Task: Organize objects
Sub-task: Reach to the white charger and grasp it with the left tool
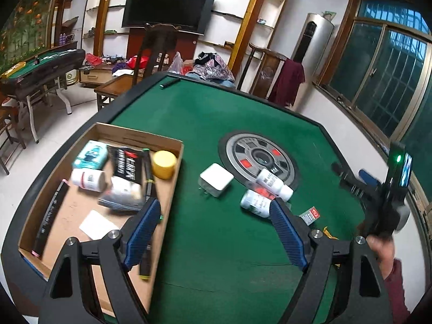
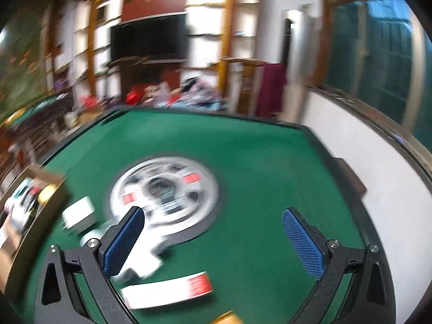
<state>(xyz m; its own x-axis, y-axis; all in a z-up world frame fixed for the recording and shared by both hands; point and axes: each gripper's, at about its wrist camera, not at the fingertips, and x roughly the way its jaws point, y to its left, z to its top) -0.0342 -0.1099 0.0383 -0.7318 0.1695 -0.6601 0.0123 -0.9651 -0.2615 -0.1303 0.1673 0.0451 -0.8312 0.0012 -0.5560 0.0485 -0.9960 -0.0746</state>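
On the green tabletop (image 1: 216, 113) at our nine o'clock, the box (image 1: 172, 189) collects sorted items; two bottles (image 1: 272, 182) and a charger (image 1: 216, 179) wait outside it, so both our left gripper (image 1: 213, 210) and right gripper (image 2: 213, 224) gape wide, empty.

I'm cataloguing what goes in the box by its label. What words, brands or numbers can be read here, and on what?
None can be read with confidence.
Black packet in the cardboard box: large white lettering, blurred.
Two white bottles on the green table: printed labels, too small.
Small red-and-dark packet: a white round logo, no legible words.
Red-and-white box: blurred by motion.
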